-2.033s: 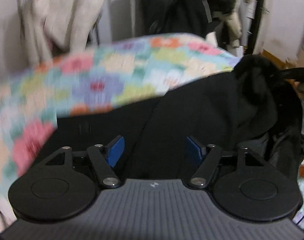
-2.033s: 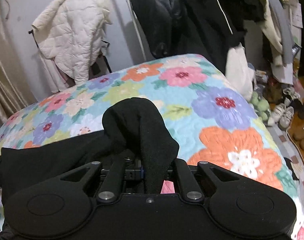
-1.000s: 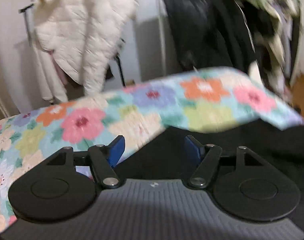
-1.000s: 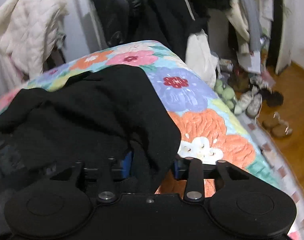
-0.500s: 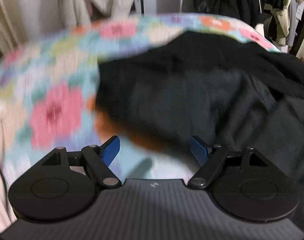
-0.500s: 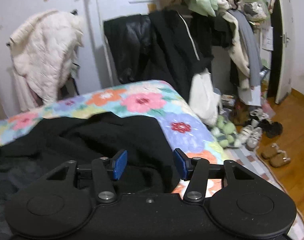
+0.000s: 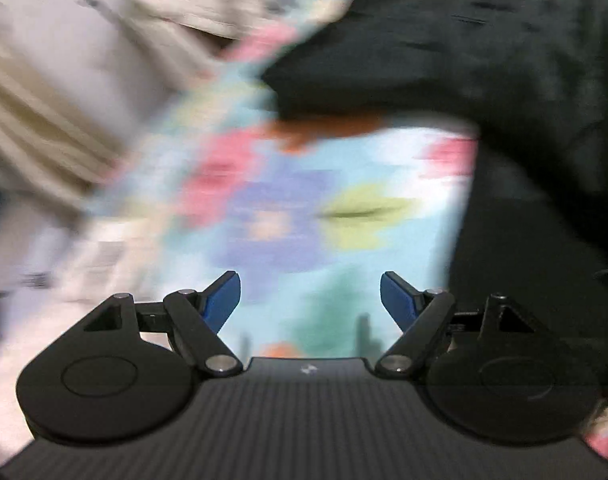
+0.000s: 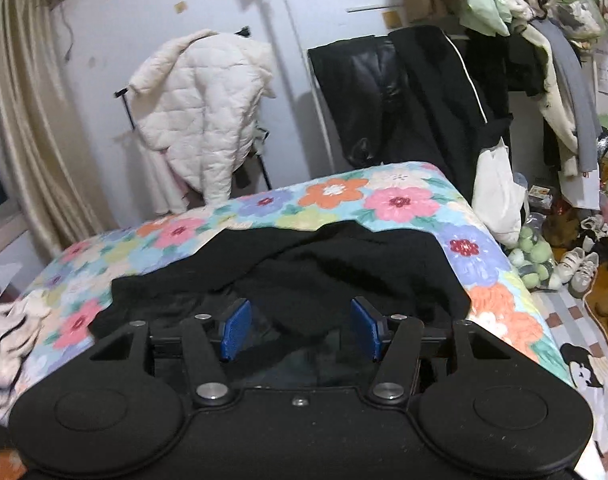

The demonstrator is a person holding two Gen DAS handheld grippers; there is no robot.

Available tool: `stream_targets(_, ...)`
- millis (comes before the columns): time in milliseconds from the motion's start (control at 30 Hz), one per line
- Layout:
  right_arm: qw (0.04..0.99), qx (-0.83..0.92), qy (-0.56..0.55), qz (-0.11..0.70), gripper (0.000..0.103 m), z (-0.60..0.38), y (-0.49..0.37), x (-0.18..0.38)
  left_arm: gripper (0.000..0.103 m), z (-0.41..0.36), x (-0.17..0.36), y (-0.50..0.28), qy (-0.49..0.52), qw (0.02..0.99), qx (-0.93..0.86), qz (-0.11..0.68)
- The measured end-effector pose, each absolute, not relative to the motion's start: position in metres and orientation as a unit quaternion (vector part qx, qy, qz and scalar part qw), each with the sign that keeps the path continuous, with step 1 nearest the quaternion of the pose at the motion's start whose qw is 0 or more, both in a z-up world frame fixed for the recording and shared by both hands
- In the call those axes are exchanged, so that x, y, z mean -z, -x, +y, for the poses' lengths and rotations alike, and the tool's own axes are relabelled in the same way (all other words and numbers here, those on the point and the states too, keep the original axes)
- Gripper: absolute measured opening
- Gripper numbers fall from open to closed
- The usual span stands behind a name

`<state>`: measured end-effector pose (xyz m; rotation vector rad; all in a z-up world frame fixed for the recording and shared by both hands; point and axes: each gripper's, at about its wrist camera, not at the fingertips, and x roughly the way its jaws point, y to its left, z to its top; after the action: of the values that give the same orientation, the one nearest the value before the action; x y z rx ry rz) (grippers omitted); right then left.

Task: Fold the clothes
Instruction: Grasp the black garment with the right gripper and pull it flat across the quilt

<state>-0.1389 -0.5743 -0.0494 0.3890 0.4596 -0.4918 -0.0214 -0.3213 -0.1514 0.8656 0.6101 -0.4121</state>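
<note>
Black garment (image 8: 343,268) lies ahead of gaping right tongs (image 8: 300,330).

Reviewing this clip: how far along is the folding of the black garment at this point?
Early. The black garment lies on the floral bedspread with one layer turned over, still rumpled. Nothing is in hand: the right gripper and left gripper are both open and empty. Smoothing and further folds remain.

Right hand-held gripper (image 8: 300,330) held open above a black garment (image 8: 343,268) on a bed.

The garment is spread in rumpled folds across the floral quilt (image 8: 399,202); nothing is gripped between the blue pads (image 8: 235,329). A cream quilted jacket (image 8: 200,108) and dark coats (image 8: 415,96) are hung behind; shoes (image 8: 581,268) are seen on the floor at right.
</note>
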Motion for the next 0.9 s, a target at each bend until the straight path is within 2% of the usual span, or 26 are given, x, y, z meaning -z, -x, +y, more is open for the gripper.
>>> stream_targets(133, 0.918, 0.278, -0.094, 0.266, 0.064, -0.538, 0.181, 0.008, 0.077, -0.261, 0.116, 0.012, -0.402, 0.879, 0.073, 0.247)
stream_targets(267, 0.927, 0.260, -0.083, 0.258, 0.065, -0.527, 0.225, -0.028, 0.082, -0.194, 0.080, -0.010, -0.392, 0.891, -0.084, 0.211)
stream_targets(367, 0.934, 0.233, -0.112, 0.245, 0.074, -0.526, 0.244, -0.043, 0.083, -0.161, 0.058, -0.025, -0.356, 0.899, -0.100, 0.236)
stream_targets(400, 0.936, 0.219, -0.130, 0.241, 0.081, -0.528, 0.245, -0.043, 0.083, -0.156, 0.054, -0.029, -0.341, 0.903, -0.087, 0.248)
stream_targets(533, 0.929, 0.175, -0.184, 0.269, 0.083, -0.530, 0.200, -0.005, 0.083, -0.169, 0.078, -0.028, -0.189, 0.913, 0.116, 0.342)
stream_targets(667, 0.893, 0.156, -0.263, 0.331, 0.081, -0.512, 0.135, 0.086, 0.083, -0.225, 0.151, -0.016, -0.074, 0.854, 0.291, 0.425)
stream_targets(700, 0.870, 0.128, -0.301, 0.370, 0.075, -0.504, 0.122, 0.113, 0.082, -0.242, 0.167, -0.013, -0.062, 0.839, 0.315, 0.439)
stream_targets(867, 0.846, 0.069, -0.342, 0.404, 0.075, -0.480, 0.096, 0.159, 0.083, -0.299, 0.202, -0.003, -0.055, 0.788, 0.399, 0.465)
stream_targets(900, 0.847, 0.071, -0.341, 0.401, 0.075, -0.480, 0.093, 0.161, 0.086, -0.307, 0.206, -0.002, -0.061, 0.783, 0.408, 0.465)
